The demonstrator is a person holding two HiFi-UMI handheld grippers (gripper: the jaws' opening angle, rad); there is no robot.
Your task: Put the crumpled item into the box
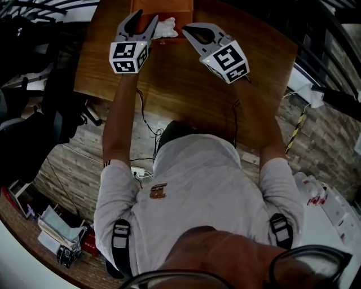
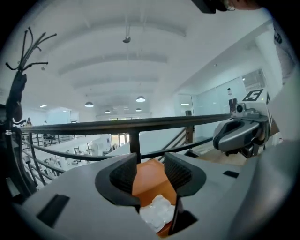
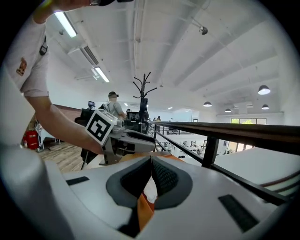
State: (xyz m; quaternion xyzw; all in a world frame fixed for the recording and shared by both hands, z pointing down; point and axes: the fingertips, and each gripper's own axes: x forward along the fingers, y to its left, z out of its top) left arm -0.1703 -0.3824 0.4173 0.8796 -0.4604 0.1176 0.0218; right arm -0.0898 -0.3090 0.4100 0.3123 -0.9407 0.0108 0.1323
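An orange box stands at the far edge of the wooden table. A white crumpled item lies at the box's front rim, just right of my left gripper. In the left gripper view that gripper is open, with the box beyond its jaws and the crumpled item low between them; the pads do not press on it. My right gripper is beside the item on its right. Its jaws meet at the tips, with a bit of white and orange showing under them.
A dark railing runs just past the table's far edge. A black chair stands left of the table, and cables trail over the wooden floor. A coat rack and a person are farther off.
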